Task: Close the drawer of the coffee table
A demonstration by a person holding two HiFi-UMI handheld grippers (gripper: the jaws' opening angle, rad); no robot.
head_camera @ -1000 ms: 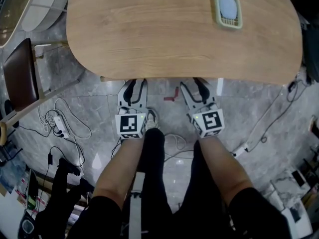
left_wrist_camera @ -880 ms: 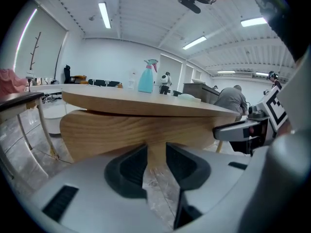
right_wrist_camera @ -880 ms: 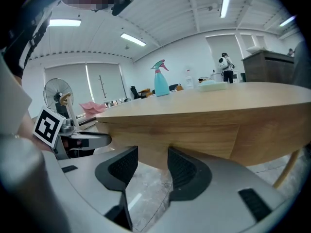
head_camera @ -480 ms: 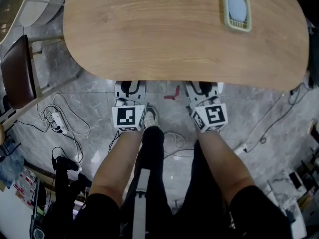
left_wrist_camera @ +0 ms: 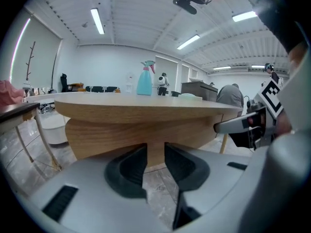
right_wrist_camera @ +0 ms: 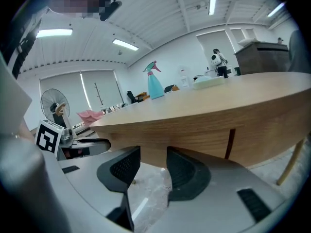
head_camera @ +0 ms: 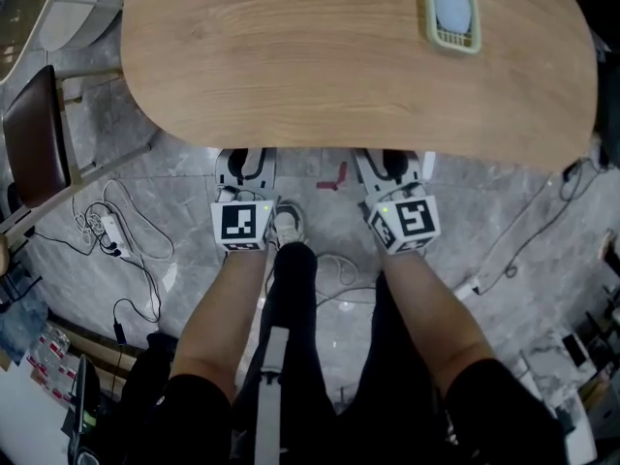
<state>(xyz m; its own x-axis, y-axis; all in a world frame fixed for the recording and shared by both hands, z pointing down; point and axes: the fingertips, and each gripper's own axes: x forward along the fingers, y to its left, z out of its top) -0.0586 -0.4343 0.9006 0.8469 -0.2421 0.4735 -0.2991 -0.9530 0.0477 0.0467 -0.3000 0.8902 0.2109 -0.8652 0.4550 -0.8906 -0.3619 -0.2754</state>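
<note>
drawer front [right_wrist_camera: 194, 139] of the coffee table [head_camera: 358, 61] sits under the overhang of the wooden top, at 12 o'clock from both grippers. a dark upright seam marks its right edge in the right gripper view. from the head view the top's near edge covers it completely.

left gripper [head_camera: 245, 163] has its tips tucked under that edge. its jaws stand a narrow slit apart with nothing between them, only the wood panel [left_wrist_camera: 146, 132] just beyond. right gripper [head_camera: 390, 163] is likewise under the edge at 1 o'clock from the left one, jaws narrowly parted and empty. whether either tip touches the panel cannot be told.

between the two grippers lies a bare strip of marble floor [head_camera: 334, 206], with the person's shoe [head_camera: 288, 226] at its 6 o'clock end. a chair [head_camera: 34, 143] stands at 9 o'clock, well apart from the left gripper. loose cables [head_camera: 107, 231] lie on the floor at 8 o'clock.

on the top, a pale green tray [head_camera: 450, 13] rests at 1 o'clock near the far rim, and a blue spray bottle [left_wrist_camera: 144, 79] stands at the far side.
</note>
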